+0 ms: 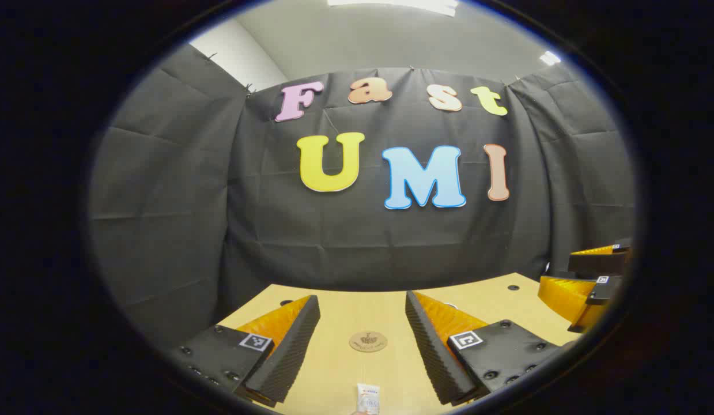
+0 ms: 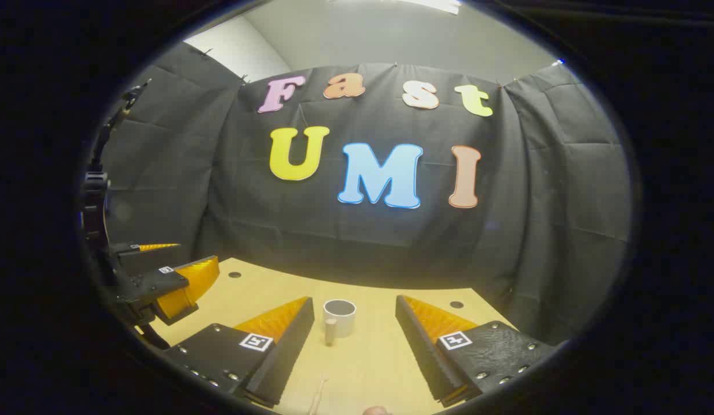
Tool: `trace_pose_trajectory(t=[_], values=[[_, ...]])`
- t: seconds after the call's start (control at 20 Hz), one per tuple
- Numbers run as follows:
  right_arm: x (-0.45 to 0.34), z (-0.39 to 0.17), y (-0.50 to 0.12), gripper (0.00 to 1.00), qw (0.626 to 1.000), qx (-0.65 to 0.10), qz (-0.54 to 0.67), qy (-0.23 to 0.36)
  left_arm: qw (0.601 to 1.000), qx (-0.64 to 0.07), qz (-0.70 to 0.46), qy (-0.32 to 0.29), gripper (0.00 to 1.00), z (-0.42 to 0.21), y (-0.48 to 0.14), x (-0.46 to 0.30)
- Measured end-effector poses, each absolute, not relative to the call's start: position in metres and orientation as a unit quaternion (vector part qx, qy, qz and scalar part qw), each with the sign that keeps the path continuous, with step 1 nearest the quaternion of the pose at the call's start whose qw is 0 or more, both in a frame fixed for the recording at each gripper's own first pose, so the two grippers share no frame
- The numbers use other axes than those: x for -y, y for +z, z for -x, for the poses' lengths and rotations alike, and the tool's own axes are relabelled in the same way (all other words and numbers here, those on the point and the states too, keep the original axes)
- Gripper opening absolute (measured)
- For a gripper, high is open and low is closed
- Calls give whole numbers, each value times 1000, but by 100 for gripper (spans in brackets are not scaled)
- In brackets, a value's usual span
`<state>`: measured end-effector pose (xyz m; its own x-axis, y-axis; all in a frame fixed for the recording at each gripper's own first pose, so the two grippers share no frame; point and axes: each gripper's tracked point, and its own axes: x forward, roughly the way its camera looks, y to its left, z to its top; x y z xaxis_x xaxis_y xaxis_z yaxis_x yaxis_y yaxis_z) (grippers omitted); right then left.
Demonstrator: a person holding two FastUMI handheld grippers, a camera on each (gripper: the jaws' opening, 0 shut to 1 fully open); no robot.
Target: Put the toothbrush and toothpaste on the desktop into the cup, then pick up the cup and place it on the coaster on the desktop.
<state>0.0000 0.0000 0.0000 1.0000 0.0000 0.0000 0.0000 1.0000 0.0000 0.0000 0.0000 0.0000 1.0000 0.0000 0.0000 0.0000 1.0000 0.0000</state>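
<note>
Left gripper (image 1: 362, 340) held low over the desktop (image 1: 345, 311), aimed at the back wall, jaws spread wide, nothing between them. The coaster (image 1: 368, 341) lies flat on the desktop in the gap between its fingers, toward the far edge. The toothpaste (image 1: 368, 399) end pokes in at the near edge of the left gripper view, centred, just nearer than the coaster.

Right gripper (image 2: 355, 334) same pose: low, level, jaws wide apart, gripping nothing. The cup (image 2: 339, 317) stands upright between its fingers, toward the far edge, handle facing the camera. The toothbrush (image 2: 317, 396) is a thin pale stick at the near edge, nearer than the cup; details too small to tell.

Bare desktop around the cup and coaster, with room on all sides. Each view catches the other gripper at its side edge, jaws parted: right one at far right in the left gripper view, left one at far left in the right gripper view.
</note>
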Motion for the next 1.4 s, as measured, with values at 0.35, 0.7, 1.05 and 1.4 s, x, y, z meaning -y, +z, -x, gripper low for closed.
trace_pose_trajectory(t=[0.35,0.7,1.05,1.4], values=[[-5,-4,-4,89,1000,-5,5,13,1000,-9,-1,-1,100,-4,-4,2],[7,-5,-5,89,1000,-7,-2,4,1000,4,2,-11,96,-7,4,12],[2,-5,-13,89,999,-27,-14,14,1000,11,1,-13,91,-10,4,13],[-22,-10,-53,89,993,-105,-22,51,996,-86,27,-23,96,-16,-52,7]])
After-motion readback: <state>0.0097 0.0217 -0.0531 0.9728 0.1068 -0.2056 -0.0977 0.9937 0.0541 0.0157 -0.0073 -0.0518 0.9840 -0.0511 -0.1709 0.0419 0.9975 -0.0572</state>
